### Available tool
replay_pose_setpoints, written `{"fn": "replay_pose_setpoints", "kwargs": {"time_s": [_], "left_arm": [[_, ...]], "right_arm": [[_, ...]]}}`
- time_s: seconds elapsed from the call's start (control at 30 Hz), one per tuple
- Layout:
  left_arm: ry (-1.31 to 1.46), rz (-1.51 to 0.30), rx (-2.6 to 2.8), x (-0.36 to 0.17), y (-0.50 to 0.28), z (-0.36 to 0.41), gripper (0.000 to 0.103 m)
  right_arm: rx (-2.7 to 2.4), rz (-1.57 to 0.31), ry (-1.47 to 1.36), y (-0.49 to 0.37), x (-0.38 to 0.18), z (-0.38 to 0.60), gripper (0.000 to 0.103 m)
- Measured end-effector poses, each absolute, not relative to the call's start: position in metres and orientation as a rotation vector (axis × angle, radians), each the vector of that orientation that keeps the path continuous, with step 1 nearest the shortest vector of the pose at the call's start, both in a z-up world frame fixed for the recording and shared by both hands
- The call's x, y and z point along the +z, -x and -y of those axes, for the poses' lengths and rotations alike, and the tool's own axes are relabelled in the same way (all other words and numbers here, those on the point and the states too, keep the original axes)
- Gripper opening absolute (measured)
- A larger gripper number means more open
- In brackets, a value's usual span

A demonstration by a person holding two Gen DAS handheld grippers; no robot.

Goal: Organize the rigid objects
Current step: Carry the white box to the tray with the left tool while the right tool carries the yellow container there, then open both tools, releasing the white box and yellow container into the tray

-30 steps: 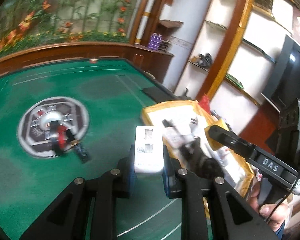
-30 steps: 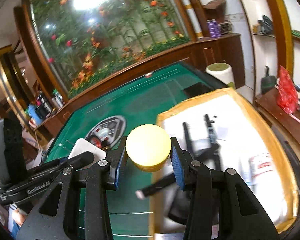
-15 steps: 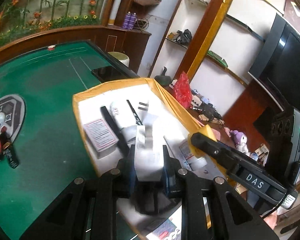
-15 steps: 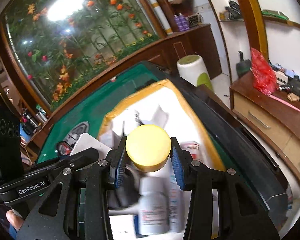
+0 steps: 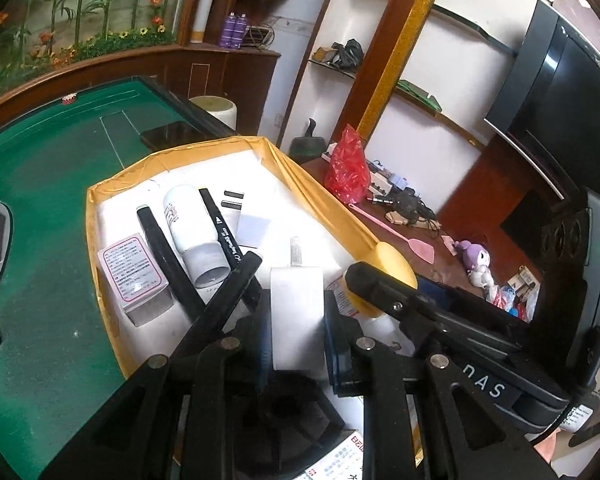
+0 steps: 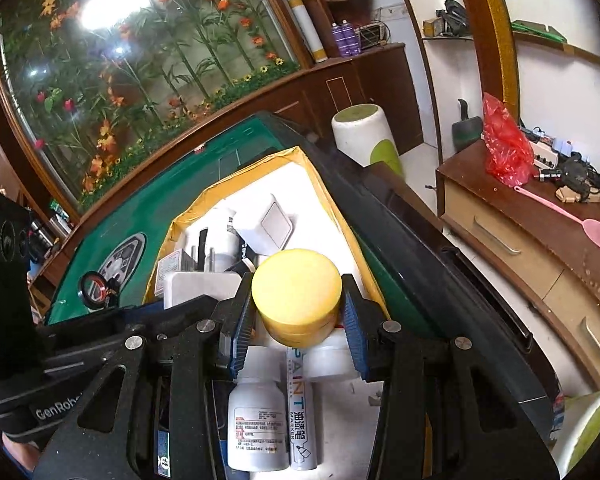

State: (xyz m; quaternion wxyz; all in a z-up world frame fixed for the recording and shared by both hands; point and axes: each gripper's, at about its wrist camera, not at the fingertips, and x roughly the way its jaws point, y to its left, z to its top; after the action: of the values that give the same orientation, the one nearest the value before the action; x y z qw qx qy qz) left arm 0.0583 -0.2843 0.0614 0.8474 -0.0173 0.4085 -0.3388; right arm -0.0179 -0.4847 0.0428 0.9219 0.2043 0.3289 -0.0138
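Materials: hard plastic, card and paper things in a shallow tray (image 5: 100, 216) with yellow taped walls and a white foam-like floor, set on a green felt table (image 5: 40, 184).
Left gripper (image 5: 296, 324): black arms with blue ribbed pads, pinching a white plug (image 5: 298, 320) by its two flat sides.
White plug: smooth, boxy, rounded corners; one metal prong sticks out forward past the pads; it hangs over the near part of the tray, above the things lying there.
Right gripper (image 6: 298, 308): black arms, blue ribbed pads pressed on both sides of a yellow jar (image 6: 296, 294).
Yellow jar: short, round, flat-topped, matte yellow lid over a body of the same yellow; held over the near right part of the tray, just above a white bottle (image 6: 258, 412) and a paint marker (image 6: 298, 404).
White bottle: small cylinder, white cap, printed label, lying flat beside the marker.
Tray contents, left view: large white tube (image 5: 194, 236) lying on its side between two black pens (image 5: 168, 256); small printed box (image 5: 134, 276) to the left; white flat adapter (image 5: 252, 226) farther back.
Table: green felt with thin white lines and a grey round emblem (image 6: 120, 258).
Relation: both grippers sit close together over the tray, the yellow jar just right of the plug.
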Motion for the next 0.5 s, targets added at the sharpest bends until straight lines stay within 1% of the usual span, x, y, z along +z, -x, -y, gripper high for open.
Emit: {"fn": "replay_pose_setpoints", "kwargs": {"time_s": [0.23,0.3,0.5], "left_arm": [[0.060,-0.846,-0.738,0.070,-0.054,0.278,0.028],[0.069,-0.842,-0.737,0.072,-0.053,0.274,0.028],[0.103,-0.833,-0.744,0.078,-0.051,0.263,0.028]], "right_arm": [[-0.018,-0.684,-0.420,0.017,0.046,0.481,0.042],[-0.023,-0.676,-0.401,0.017,0.049,0.477,0.046],[-0.019,-0.640,-0.396,0.023,0.060,0.469,0.047]]}}
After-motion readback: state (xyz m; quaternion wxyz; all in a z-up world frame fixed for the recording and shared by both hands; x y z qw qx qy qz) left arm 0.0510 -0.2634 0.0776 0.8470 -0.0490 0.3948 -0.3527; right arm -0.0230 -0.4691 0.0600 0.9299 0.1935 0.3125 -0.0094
